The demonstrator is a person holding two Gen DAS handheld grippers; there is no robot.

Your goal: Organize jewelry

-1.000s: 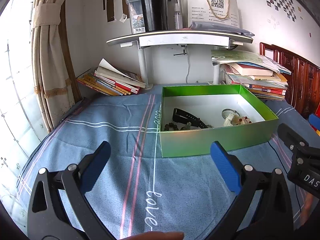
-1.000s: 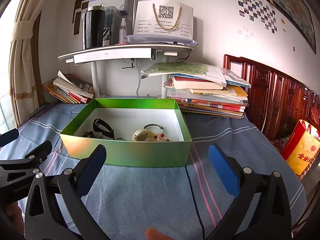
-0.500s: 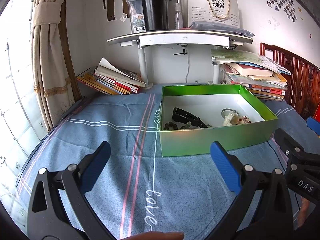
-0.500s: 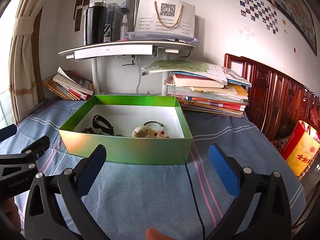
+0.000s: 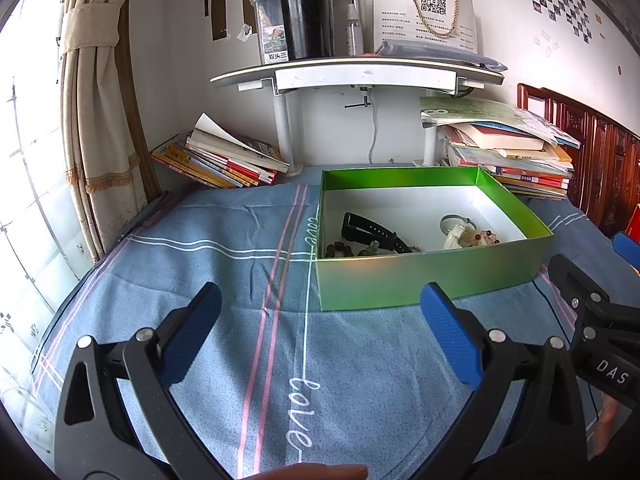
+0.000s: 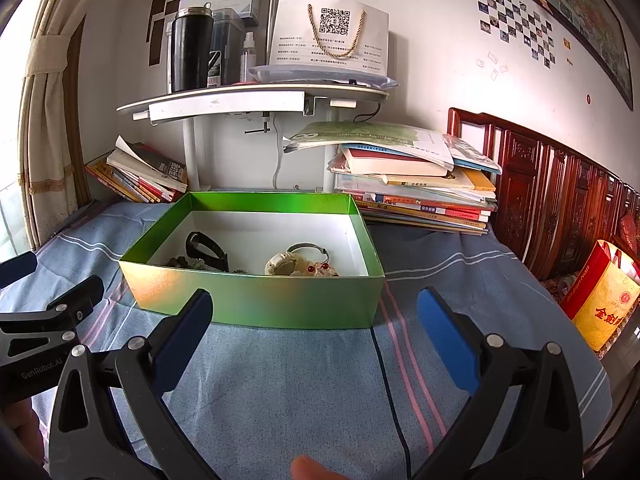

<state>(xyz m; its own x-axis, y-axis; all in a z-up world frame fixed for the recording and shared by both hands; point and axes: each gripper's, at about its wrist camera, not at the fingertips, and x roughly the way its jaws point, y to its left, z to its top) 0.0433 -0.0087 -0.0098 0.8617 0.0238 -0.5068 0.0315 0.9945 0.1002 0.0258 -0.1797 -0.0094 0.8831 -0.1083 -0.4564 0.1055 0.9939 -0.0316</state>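
A blue bedsheet with white and pink stripes covers the surface; the word "love" is stitched in white script along one white stripe, once near the left gripper and once by the box's corner. At far left a beige curtain hangs tied back beside a bright window. Next comes a slanted pile of books against the white wall, then a white shelf on posts carrying a black flask, a small spray bottle and a white paper bag with a QR code and gold rope handle; a card beside the flask reads "双头三". Under the shelf's right end sits a taller stack of books, and a carved red-brown wooden headboard runs to the right, with a red and yellow gift bag at its foot. Small photo tiles dot the wall above.

The green box, white inside, rests on the sheet ahead of both grippers. In it lie a black watch strap, dark beads, a pale bangle and red and clear beads.

The left gripper is spread wide, empty, blue pads above bare sheet. The right gripper is likewise wide apart and holding nothing, just short of the box's near wall. Its body reads "DAS" in the left view; the left one reads "GenRobot.AI"
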